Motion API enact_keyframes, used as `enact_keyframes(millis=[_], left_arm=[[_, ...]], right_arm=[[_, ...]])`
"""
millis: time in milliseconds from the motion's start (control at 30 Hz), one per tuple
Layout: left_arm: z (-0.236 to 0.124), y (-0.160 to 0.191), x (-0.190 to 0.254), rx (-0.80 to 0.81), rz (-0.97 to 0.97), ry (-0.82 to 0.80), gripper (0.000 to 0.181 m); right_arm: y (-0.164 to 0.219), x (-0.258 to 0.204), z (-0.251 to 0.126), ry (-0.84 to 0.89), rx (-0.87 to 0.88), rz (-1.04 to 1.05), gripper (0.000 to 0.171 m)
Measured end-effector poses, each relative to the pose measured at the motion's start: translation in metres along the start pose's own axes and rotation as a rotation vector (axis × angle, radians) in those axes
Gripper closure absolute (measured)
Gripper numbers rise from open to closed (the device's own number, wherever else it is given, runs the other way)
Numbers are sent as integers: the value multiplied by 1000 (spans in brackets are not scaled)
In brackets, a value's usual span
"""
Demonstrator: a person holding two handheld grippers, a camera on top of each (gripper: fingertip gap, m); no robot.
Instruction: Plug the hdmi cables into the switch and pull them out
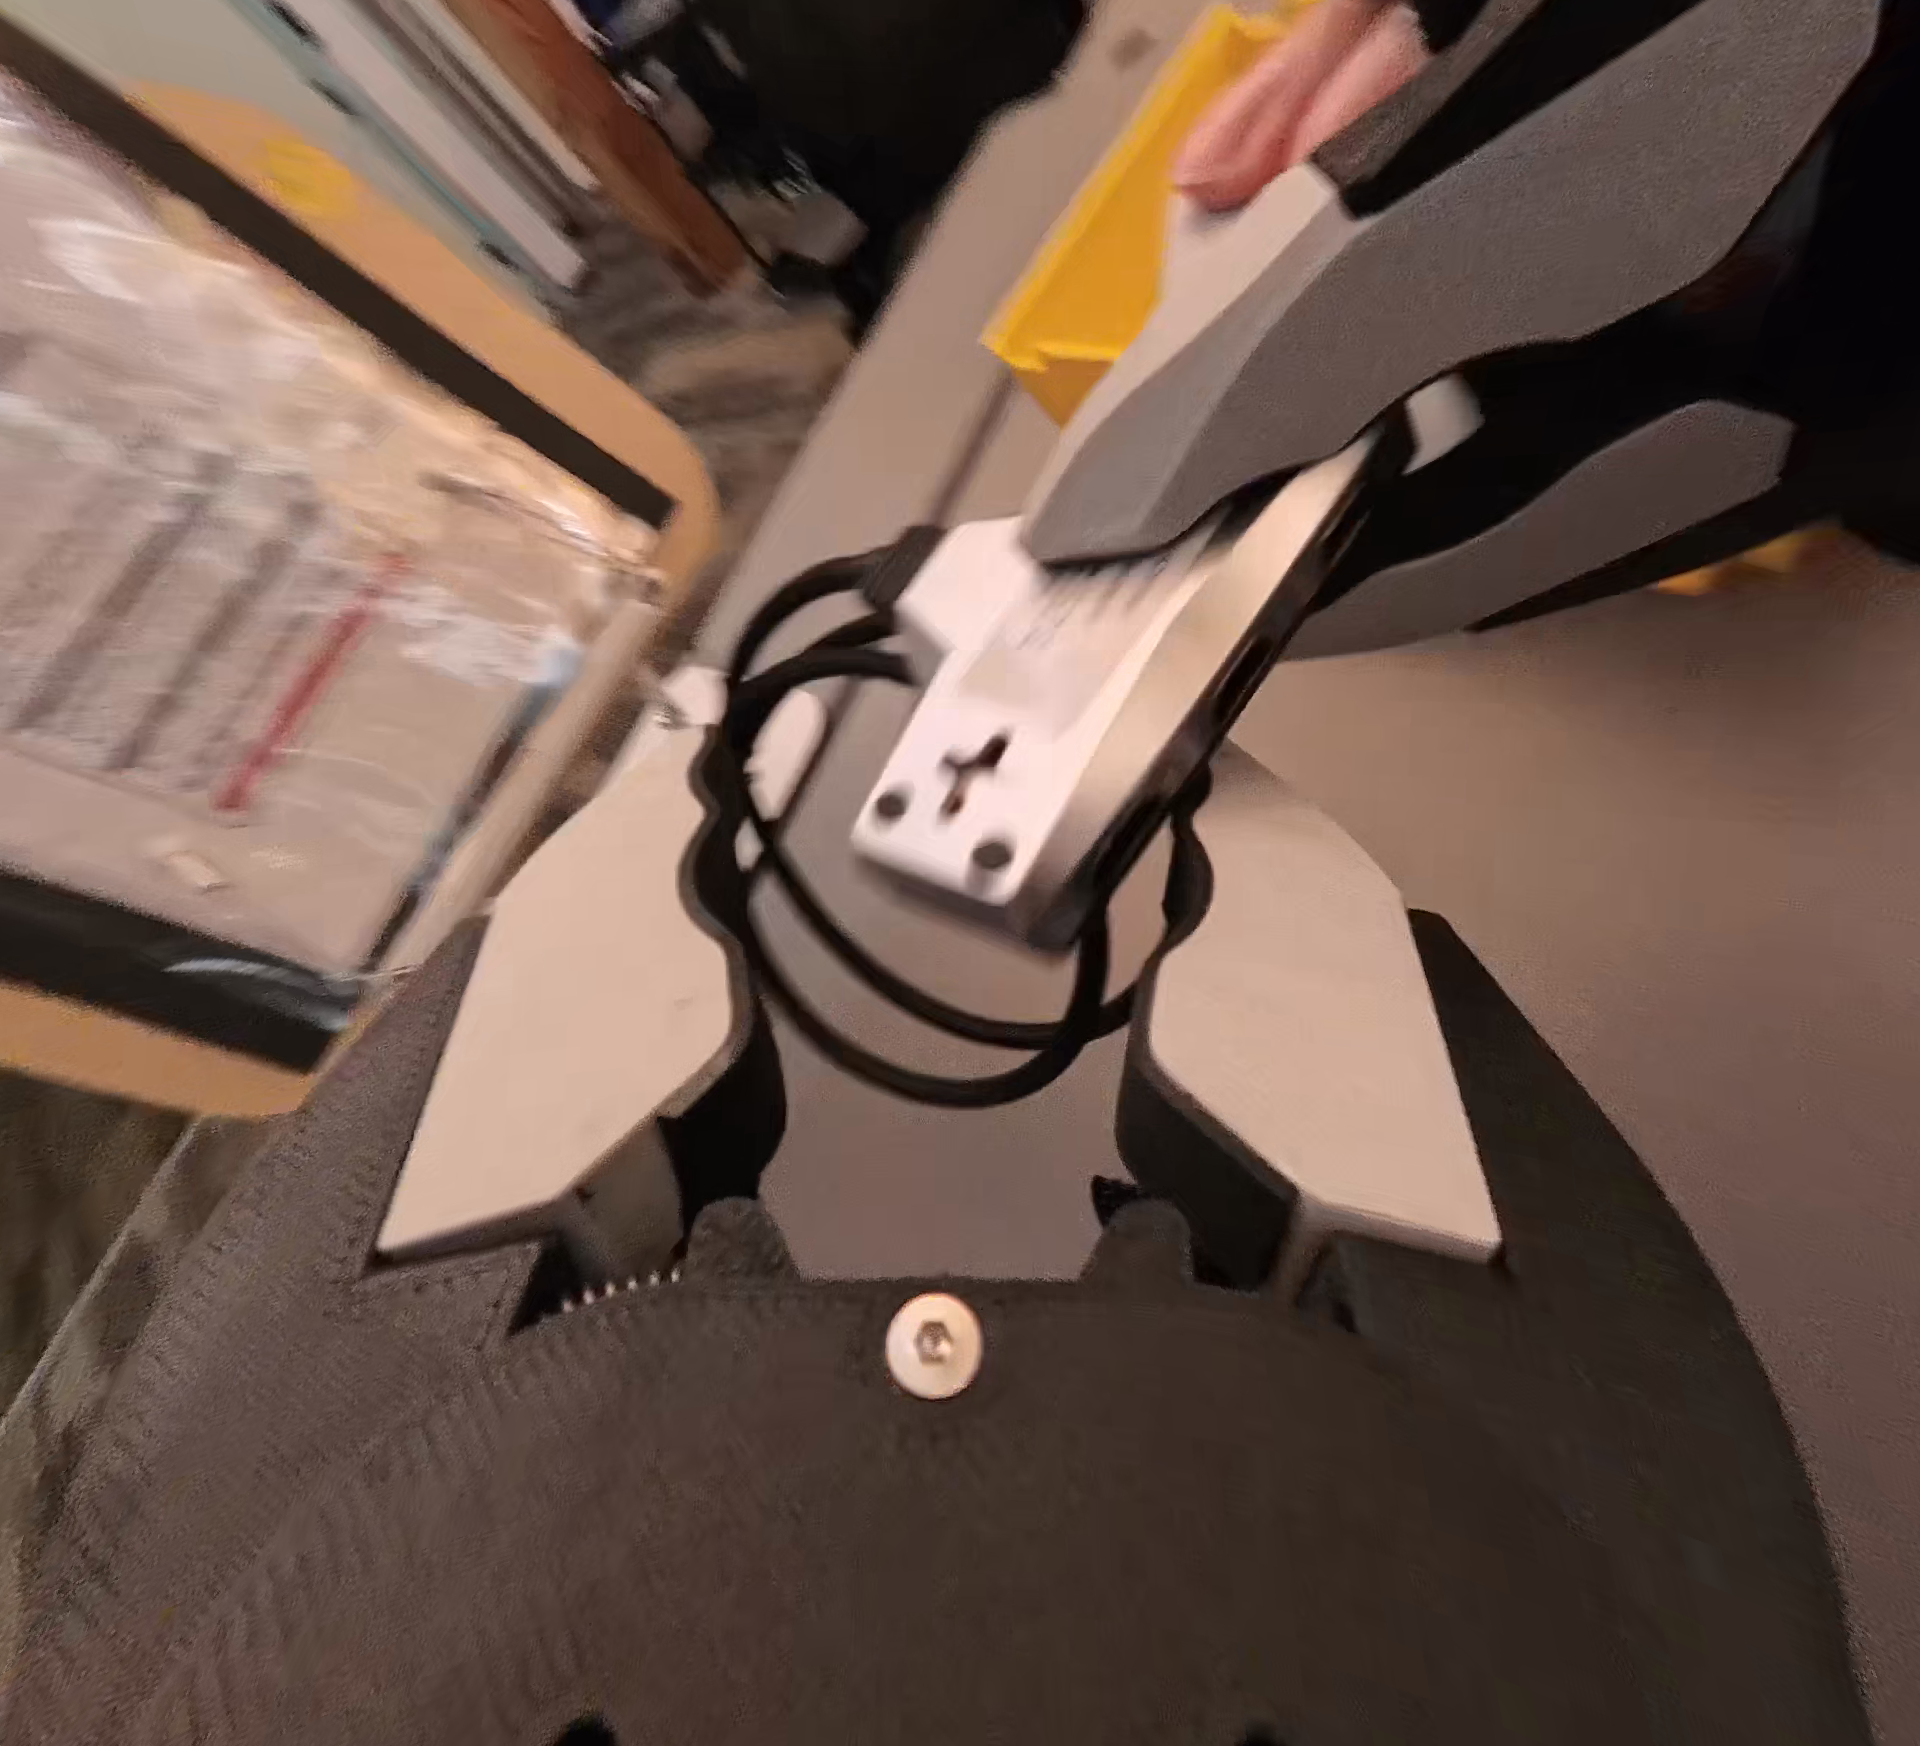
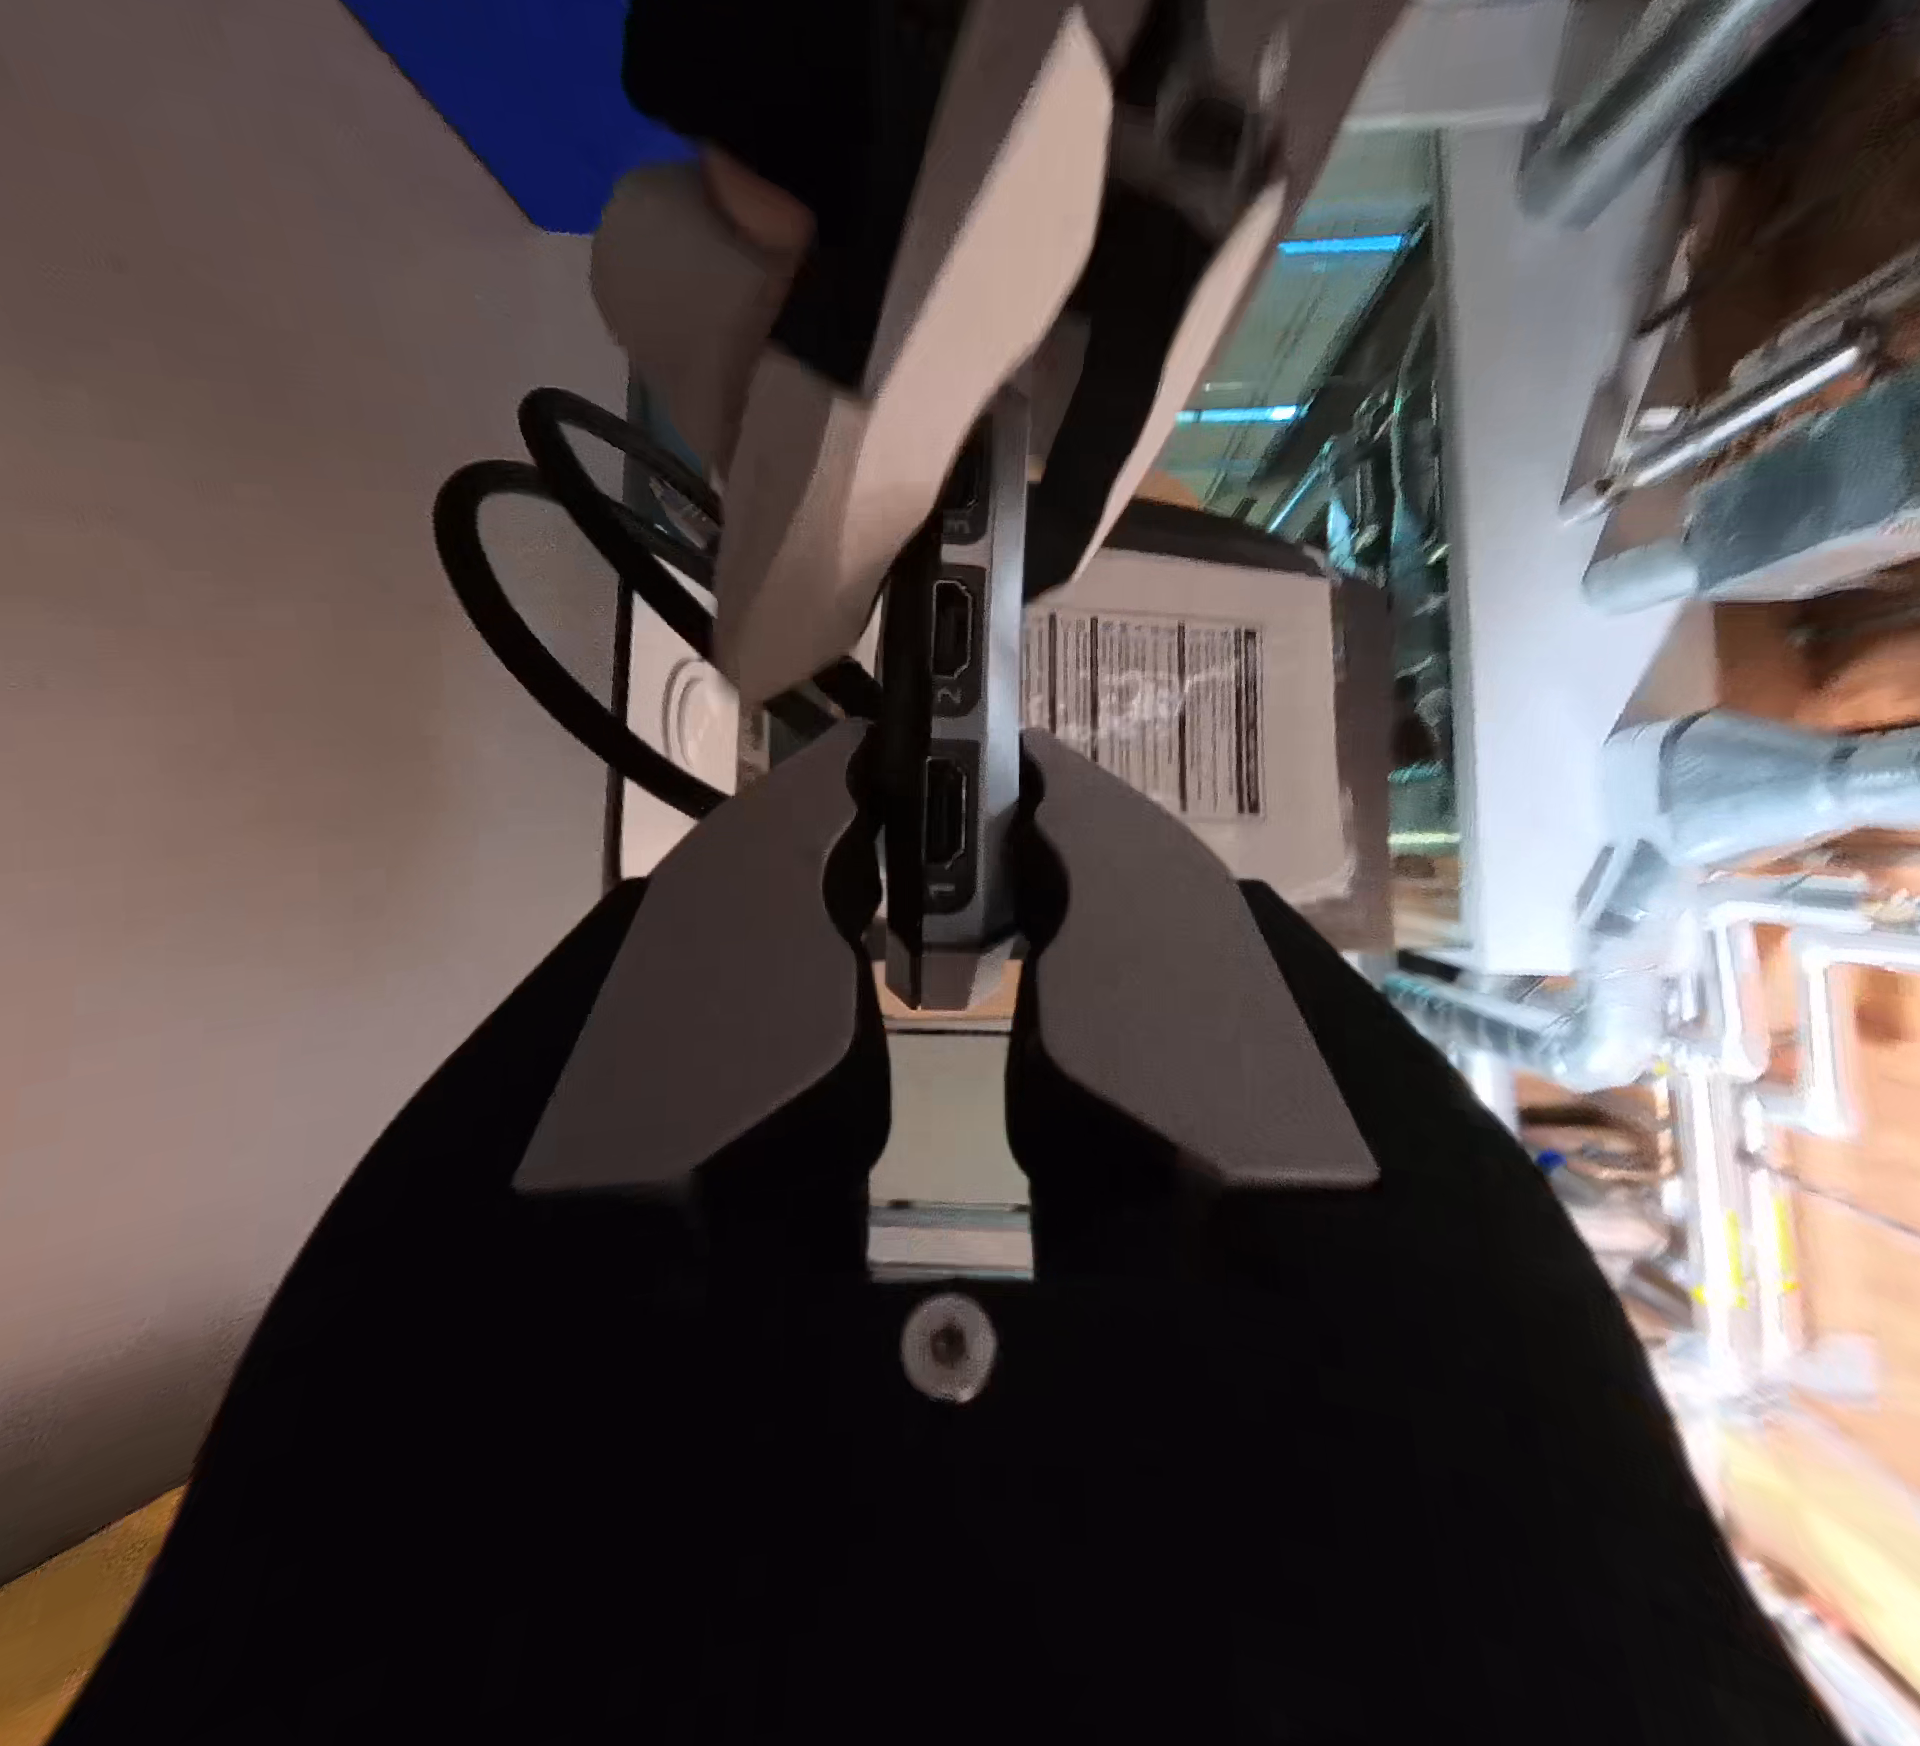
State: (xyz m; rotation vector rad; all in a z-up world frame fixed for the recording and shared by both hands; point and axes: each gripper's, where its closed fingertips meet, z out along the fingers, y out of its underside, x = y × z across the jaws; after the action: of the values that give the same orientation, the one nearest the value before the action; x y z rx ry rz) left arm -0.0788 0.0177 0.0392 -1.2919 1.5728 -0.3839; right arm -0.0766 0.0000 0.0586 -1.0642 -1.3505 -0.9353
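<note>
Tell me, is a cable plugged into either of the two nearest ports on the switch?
No. In the right wrist view both nearest ports on the switch are empty, dark openings.

The left gripper (image 1: 940,855) is held with its jaws spread wide. The right gripper (image 2: 945,823) is clamped shut, gripped by a hand (image 1: 1299,107).

switch (image 2: 951,761) port markings, box label (image 2: 1143,720) — uncopied
</note>
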Motion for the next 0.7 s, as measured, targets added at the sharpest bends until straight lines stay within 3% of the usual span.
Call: enact_keyframes(millis=[167, 300, 433, 567, 700], left_arm=[[-43, -23, -42, 182, -94, -165, 102], [-59, -18, -56, 186, -115, -200, 105], [-61, -12, -61, 163, -117, -214, 107], [-57, -10, -58, 147, -124, -198, 108], [-53, -7, -56, 120, -115, -193, 108]], right_arm=[[63, 54, -32, 132, -125, 233, 149], [140, 76, -83, 141, -293, 497, 149], [203, 53, -121, 48, -479, 651, 148], [254, 0, -133, -117, -690, 803, 148], [276, -35, -136, -220, -801, 860, 148]])
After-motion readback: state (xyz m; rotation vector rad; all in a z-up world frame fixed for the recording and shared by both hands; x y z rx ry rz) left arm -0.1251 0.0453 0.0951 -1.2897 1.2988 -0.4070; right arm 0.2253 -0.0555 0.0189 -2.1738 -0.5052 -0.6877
